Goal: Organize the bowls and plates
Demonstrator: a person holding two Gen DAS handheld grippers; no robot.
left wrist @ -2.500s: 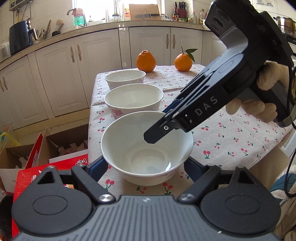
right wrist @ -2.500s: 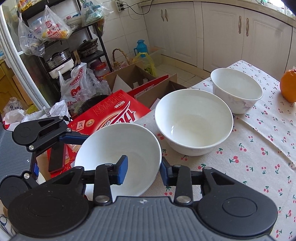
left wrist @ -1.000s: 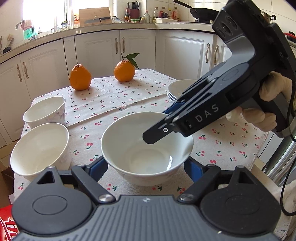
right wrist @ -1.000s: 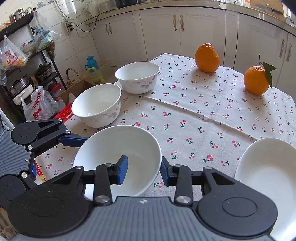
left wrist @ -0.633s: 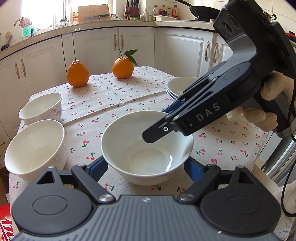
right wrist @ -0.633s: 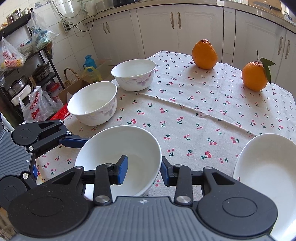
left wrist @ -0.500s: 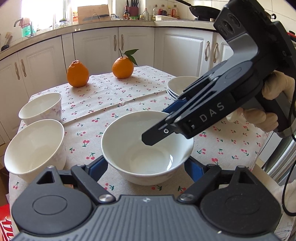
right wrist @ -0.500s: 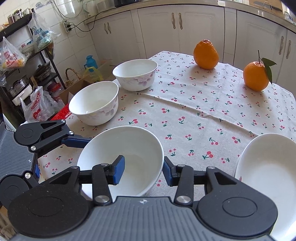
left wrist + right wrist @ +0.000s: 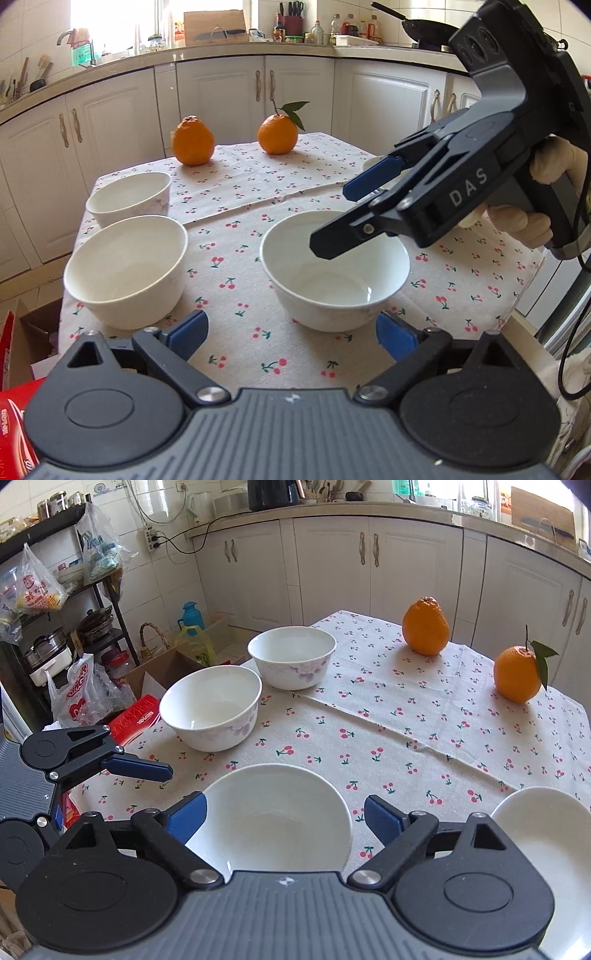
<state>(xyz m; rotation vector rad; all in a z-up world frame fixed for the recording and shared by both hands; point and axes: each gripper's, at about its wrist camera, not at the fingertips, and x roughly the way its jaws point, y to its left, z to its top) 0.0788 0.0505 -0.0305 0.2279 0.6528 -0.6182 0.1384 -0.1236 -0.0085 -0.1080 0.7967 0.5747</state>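
The plain white ceramic bowl [image 9: 334, 273] sits on the cherry-print tablecloth [image 9: 258, 206] at centre right of the left wrist view, and at bottom centre of the right wrist view. Both grippers are letting go of it. The left gripper [image 9: 291, 332] has its blue pads opening wide, short of the bowl's near wall and clear of it. The right gripper [image 9: 284, 814] is also opening, its pads standing either side of the bowl's near rim without pressing.

The release likely goes best if both tools draw straight back and up, so that no pad clips the rim and drags the bowl.

Two white floral-patterned bowls [image 9: 127, 264] stand at left, the likely stacking partners. A shallow white dish [image 9: 550, 845] lies at lower right of the right wrist view, and two oranges [image 9: 192, 140] rest at the cloth's far edge
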